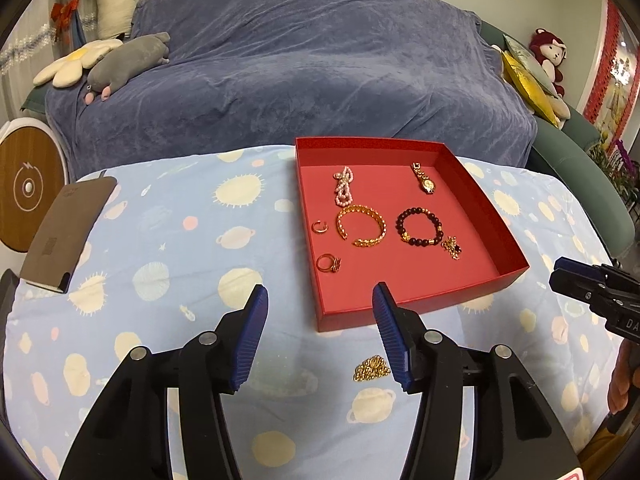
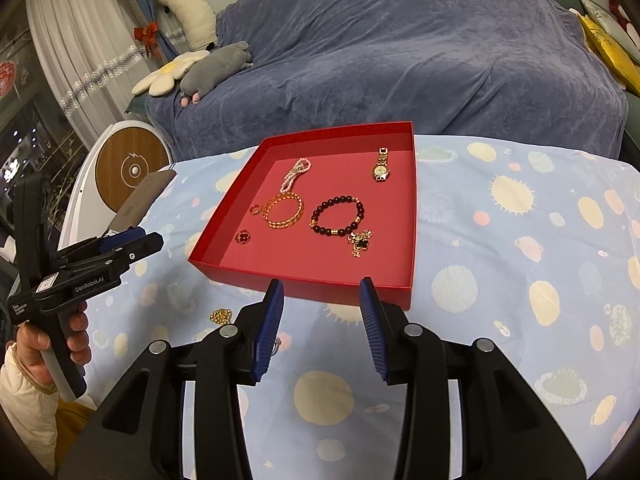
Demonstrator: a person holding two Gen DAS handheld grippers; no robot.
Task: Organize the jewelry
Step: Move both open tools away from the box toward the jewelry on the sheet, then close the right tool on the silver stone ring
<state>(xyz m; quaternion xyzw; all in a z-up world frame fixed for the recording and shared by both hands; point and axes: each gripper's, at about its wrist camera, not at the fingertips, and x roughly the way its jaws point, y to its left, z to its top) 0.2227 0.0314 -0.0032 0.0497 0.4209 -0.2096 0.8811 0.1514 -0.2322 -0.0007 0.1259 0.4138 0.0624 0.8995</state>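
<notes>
Sofa (image 1: 304, 68) under a blue-grey velvet throw fills the back of the room. Plush toys at its left end: a grey animal (image 1: 128, 64) and a flower-shaped cushion (image 1: 76, 62); a red-haired doll (image 1: 550, 54) and a gold pillow (image 1: 528, 88) at the right end. Curtains (image 2: 92, 52) with a red bow at the left. A round white device with a wood face (image 2: 128, 170) stands beside the counter.

Counter (image 1: 180, 240) draped in a pale blue cloth printed with suns and planets. A brown notebook (image 1: 66, 232) lies at its left edge.

Red shallow box (image 1: 486, 208) sits on the cloth, open-topped. Inside: gold bangle (image 1: 362, 226), dark bead bracelet (image 1: 420, 226), pearl strand (image 1: 343, 186), gold watch (image 1: 424, 178), clover pendant (image 1: 452, 246), one ring (image 1: 328, 263), a smaller ring (image 1: 319, 227). All lie apart from one another except the pendant, just beside the bead bracelet.

Loose gold chain (image 1: 372, 368), bunched, on the cloth outside the box, near its front edge.

Left tool (image 1: 320, 330) hovers above the cloth, fingers spread wide, nothing between them; the chain lies just beside its right finger. Right tool (image 2: 322, 324) likewise spread and empty, facing the box's near wall.
</notes>
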